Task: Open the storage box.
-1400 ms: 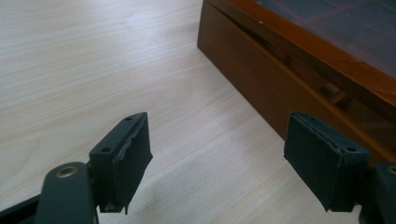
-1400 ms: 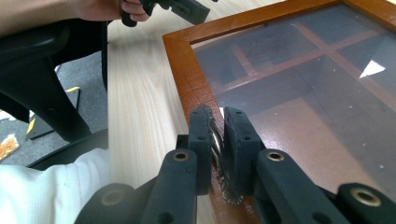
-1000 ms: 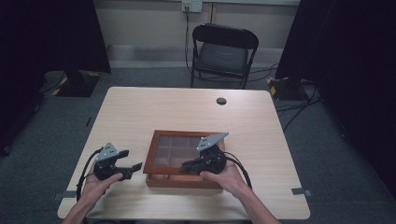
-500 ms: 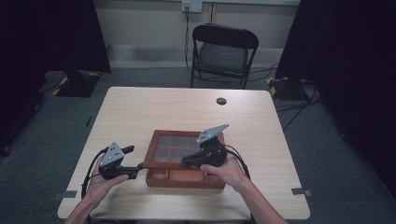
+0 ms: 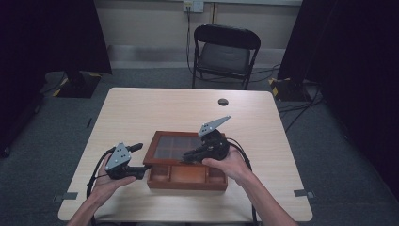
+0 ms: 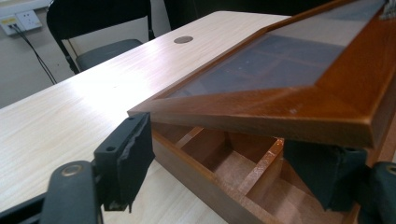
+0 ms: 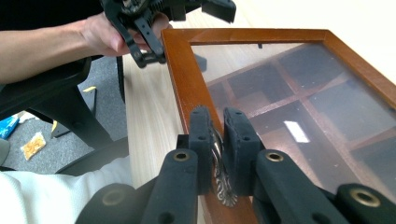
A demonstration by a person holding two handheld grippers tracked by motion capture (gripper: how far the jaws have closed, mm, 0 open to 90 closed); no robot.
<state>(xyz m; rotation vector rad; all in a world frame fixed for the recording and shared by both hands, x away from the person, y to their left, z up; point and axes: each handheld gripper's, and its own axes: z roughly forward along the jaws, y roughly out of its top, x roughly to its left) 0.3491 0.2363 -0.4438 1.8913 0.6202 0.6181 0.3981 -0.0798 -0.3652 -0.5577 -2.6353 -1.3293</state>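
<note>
up close, the right gripper (image 7: pixel 216 140) has its fingers (image 7: pixel 200 135) pressed together on a small ornate metal handle (image 7: pixel 218 179) fixed to the front edge of the glass-paned lid (image 7: pixel 299 93), which sits tilted above the wooden compartment box (image 5: pixel 188 178). the left gripper (image 6: pixel 233 163) has its fingers (image 6: pixel 128 156) spread wide at the box's front left corner, one outside the wall and one inside a compartment beneath the raised lid, gripping nothing. the box lies on the near middle of the pale worktop (image 5: pixel 141 113). a dark round disc (image 5: pixel 223 101) is set near the worktop's far edge, and a black folding chair (image 5: pixel 225 54) stands beyond it.
</note>
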